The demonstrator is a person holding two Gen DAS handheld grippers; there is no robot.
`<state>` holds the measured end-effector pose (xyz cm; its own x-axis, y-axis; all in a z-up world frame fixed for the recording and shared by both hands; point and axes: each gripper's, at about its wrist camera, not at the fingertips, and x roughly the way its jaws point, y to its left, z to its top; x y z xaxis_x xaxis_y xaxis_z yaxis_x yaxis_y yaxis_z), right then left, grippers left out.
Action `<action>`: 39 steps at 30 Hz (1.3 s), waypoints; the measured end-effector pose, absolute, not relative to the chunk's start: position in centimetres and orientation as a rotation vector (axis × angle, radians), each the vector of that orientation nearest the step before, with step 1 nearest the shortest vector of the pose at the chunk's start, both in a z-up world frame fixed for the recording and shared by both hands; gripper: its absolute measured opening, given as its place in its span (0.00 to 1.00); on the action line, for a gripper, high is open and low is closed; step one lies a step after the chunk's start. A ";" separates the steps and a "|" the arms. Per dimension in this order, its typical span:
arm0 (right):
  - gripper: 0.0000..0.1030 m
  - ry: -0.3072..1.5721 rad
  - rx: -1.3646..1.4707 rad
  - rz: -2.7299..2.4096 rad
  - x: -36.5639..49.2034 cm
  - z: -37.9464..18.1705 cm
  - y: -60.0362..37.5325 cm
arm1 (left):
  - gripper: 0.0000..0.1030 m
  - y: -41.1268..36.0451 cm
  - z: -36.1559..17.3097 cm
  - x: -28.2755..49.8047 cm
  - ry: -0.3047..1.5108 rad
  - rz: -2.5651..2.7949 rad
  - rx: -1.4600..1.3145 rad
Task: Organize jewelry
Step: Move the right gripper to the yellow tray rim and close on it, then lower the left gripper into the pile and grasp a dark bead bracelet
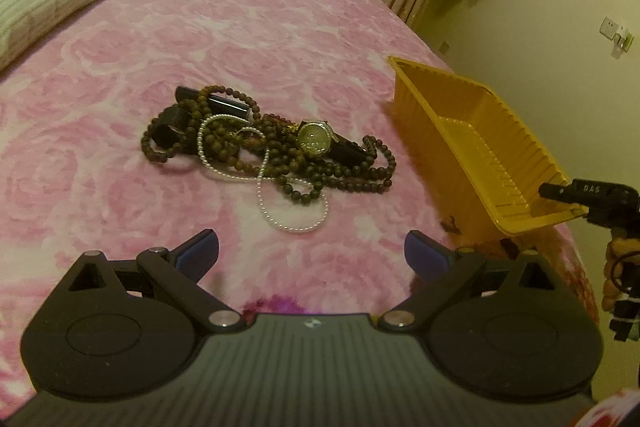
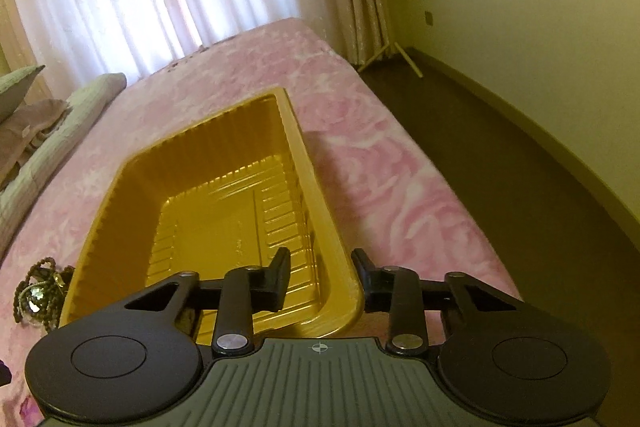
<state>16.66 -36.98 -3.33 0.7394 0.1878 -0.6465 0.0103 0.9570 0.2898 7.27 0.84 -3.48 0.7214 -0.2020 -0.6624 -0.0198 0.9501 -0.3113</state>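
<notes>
Left gripper [image 1: 311, 253] gapes wide, holding nothing, above the pink bedspread [image 1: 120, 75].
Only its view shows the whole jewelry heap [image 1: 264, 147]: beads, pearls, watch [image 1: 315, 139]. Right gripper [image 2: 320, 277] straddles the yellow tray [image 2: 312, 171] rim; contact unclear.

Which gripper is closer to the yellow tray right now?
Right. The right gripper straddles the yellow tray's near corner rim; the left gripper hangs apart, facing the jewelry pile.

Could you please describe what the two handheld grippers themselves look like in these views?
Both share one design. The left gripper has a grey ribbed body, round black discs, black linkage arms with silver rivets, and blue finger pads. The right gripper matches it, but its fingers look black.
</notes>
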 end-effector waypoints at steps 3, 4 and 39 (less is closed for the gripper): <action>0.16 0.757 0.312 0.098 17.6 -3.8 -37.0 | 0.96 0.8 -3.6 7.6 0.761 -0.113 -0.326; 0.14 0.755 0.321 0.095 17.6 -3.7 -37.1 | 0.96 0.7 -3.6 7.6 0.759 -0.116 -0.329; 0.06 0.586 -0.259 -0.019 12.6 2.5 -27.6 | 0.36 5.3 -3.3 12.4 0.676 -0.001 0.078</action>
<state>12.62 -27.62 2.52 0.8339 -0.0908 -0.5443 -0.0559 0.9674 -0.2469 12.41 5.35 -3.32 0.7801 0.0247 -0.6251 0.0259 0.9971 0.0718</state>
